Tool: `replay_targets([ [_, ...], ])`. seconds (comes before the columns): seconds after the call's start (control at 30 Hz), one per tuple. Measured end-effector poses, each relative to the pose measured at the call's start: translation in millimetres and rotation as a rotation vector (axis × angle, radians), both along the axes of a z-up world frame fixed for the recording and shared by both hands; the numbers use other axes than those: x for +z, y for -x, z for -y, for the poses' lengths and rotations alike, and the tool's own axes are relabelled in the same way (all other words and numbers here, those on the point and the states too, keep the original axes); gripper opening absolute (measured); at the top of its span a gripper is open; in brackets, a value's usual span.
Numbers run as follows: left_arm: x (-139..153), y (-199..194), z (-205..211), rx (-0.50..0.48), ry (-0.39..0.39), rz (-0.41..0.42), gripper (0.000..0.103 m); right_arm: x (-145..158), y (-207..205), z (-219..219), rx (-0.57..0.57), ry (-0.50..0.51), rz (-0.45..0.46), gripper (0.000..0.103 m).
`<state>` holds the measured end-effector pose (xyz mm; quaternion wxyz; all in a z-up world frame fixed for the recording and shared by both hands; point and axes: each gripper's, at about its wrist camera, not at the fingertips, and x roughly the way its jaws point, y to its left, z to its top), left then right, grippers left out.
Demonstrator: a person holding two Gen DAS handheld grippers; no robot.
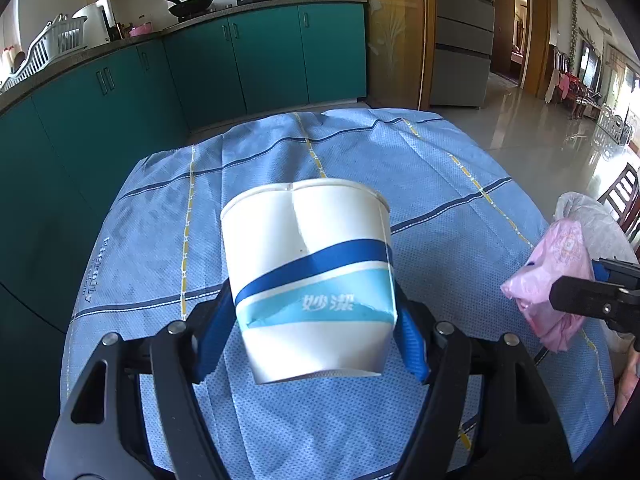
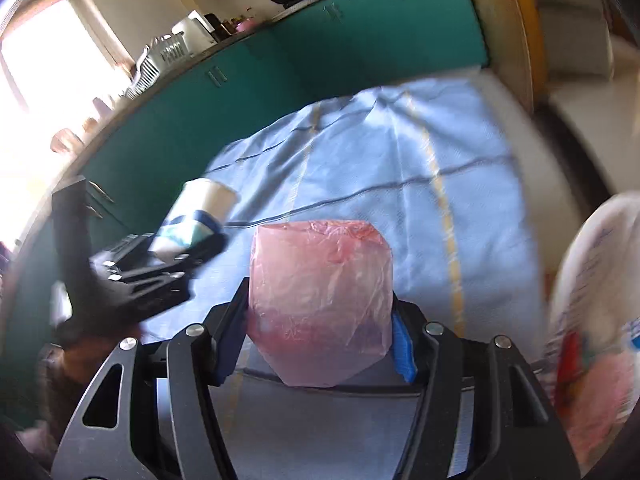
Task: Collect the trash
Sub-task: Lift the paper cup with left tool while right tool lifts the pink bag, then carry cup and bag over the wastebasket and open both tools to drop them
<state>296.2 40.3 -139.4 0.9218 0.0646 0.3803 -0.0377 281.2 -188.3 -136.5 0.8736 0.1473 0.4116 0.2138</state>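
bench (image 1: 440,168): blue checked cloth over it | paper cup (image 1: 308,276): dented, held off the cloth, clamped in left claw (image 1: 312,332) | pink plastic bag (image 2: 320,300): crumpled, clamped in right claw (image 2: 320,340), above bench near white bag (image 2: 600,300) at right

The cup (image 1: 308,280) looks like matt white paper with a printed blue band, creased down one side, and the pink bag (image 2: 320,304) is thin, crinkled, translucent plastic with a slight sheen. The tablecloth (image 1: 360,152) is a woven, dimpled blue cloth, wrinkled toward the far edge. Both grippers' frames look like matt black plastic with shiny metal pins and ribbed blue pads (image 1: 412,344); the floor (image 1: 520,120) is glossy tile.
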Motion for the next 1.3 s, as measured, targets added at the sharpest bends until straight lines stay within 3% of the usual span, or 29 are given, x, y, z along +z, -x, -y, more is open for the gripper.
replay_targets([
  [0.03, -0.4, -0.6, 0.0, 0.0, -0.001, -0.002, 0.072, 0.6, 0.5, -2.8, -0.046, 0.102, 0.021, 0.068],
  [0.13, -1.6, -1.7, -0.9, -0.001, 0.001, -0.006, 0.072, 3.2, 3.4, -7.8, -0.119, 0.254, 0.06, 0.077],
  [0.23, -2.6, -2.3, -0.3, -0.005, -0.001, -0.011, 0.072, 3.4, 4.5, -10.9, -0.126, 0.299, 0.08, 0.086],
  [0.4, -2.7, -1.3, 2.8, -0.008, -0.013, -0.003, 0.072, -3.0, 3.4, -23.1, -0.079, 0.357, 0.079, 0.088],
  [0.47, 1.5, 1.6, 3.9, -0.009, -0.013, 0.015, 0.071, -3.3, 6.9, -27.4, -0.065, 0.386, 0.093, 0.084],
  [0.5, 5.1, 4.0, 4.1, -0.009, -0.008, 0.031, 0.071, -3.2, 7.9, -29.8, -0.061, 0.395, 0.103, 0.069],
  [0.53, 7.7, 5.3, 4.5, -0.009, -0.005, 0.043, 0.071, -1.7, 9.3, -31.8, -0.057, 0.407, 0.113, 0.062],
  [0.57, 12.1, 7.9, 4.8, -0.004, -0.002, 0.061, 0.071, 1.4, 12.0, -33.3, -0.061, 0.422, 0.139, 0.062],
  [0.8, 35.3, 22.7, 15.2, 0.011, 0.003, 0.152, 0.071, 27.8, 29.2, -20.8, -0.119, 0.38, 0.276, 0.061],
  [1.03, 54.6, 38.9, 43.9, 0.001, -0.018, 0.241, 0.071, 39.6, 38.5, -4.7, -0.166, 0.376, 0.304, 0.061],
  [1.3, 69.4, 46.8, 101.1, -0.072, 0.083, 0.253, 0.071, 51.5, 66.9, 42.5, -0.302, 0.389, 0.332, 0.061],
])
